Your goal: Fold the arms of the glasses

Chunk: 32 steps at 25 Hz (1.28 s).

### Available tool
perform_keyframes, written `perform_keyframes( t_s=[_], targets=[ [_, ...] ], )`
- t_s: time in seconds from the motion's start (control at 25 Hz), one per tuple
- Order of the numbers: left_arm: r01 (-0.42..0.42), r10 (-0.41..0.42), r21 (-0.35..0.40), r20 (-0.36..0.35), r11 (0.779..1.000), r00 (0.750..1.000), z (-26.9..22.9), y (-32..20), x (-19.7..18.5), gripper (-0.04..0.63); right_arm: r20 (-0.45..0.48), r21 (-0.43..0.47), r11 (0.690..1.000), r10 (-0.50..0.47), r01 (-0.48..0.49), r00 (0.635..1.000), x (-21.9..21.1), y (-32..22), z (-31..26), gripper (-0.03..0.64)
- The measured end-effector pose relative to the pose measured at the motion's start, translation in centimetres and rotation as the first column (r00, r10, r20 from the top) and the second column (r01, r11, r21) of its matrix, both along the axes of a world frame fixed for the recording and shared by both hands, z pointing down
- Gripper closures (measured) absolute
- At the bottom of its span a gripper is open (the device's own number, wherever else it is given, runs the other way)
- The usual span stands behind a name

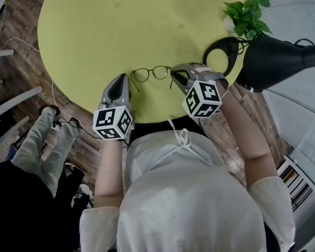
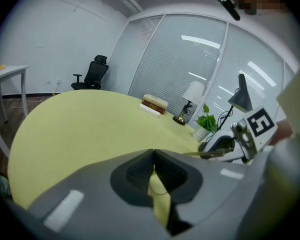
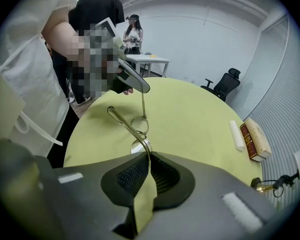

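Thin gold-rimmed glasses (image 1: 152,73) lie near the front edge of the round yellow-green table (image 1: 110,30). My right gripper (image 1: 173,73) is shut on the arm at their right end. In the right gripper view that arm (image 3: 121,120) runs from the closed jaws (image 3: 148,155) out past the lenses (image 3: 139,125). My left gripper (image 1: 127,77) is at the glasses' left end, its jaws shut. In the right gripper view the other arm (image 3: 143,104) rises straight into its tips (image 3: 140,86). A thin wire shows in the gap behind the left jaws (image 2: 153,154).
A potted plant (image 1: 248,14), a black desk lamp (image 1: 275,56) and its ring base (image 1: 220,54) stand at the table's right. Books (image 3: 255,139) lie on the far side. A person stands beside the table (image 3: 97,14); another sits at the left (image 1: 47,135).
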State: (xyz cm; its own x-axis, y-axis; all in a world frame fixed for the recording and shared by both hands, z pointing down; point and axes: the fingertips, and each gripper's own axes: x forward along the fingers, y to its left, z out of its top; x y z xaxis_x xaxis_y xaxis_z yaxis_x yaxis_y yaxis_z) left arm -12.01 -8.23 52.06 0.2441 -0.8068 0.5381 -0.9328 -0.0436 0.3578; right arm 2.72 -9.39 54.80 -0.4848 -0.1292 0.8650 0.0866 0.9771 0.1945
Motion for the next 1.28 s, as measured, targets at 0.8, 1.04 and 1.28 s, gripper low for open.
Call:
perform_keyframes(
  t_s=[0.8, 1.04, 1.28],
  targets=[
    [-0.016, 0.016, -0.008, -0.027, 1.0, 1.0, 2.5, -1.3, 3.2, 0.589, 0.029, -0.075, 0.995, 0.072, -0.07, 0.997, 0.1, 1.0, -0.1, 0.603],
    [-0.034, 0.034, -0.022, 0.017, 0.999, 0.999, 3.7, -1.5, 3.9, 0.589, 0.038, -0.099, 0.99, 0.108, -0.103, 0.993, 0.0, 1.5, 0.0, 0.603],
    [-0.058, 0.06, -0.042, 0.033, 0.997, 0.998, 4.7, -1.5, 5.2, 0.589, 0.044, -0.138, 0.978, 0.165, -0.158, 0.985, 0.3, 2.0, 0.1, 0.603]
  ],
)
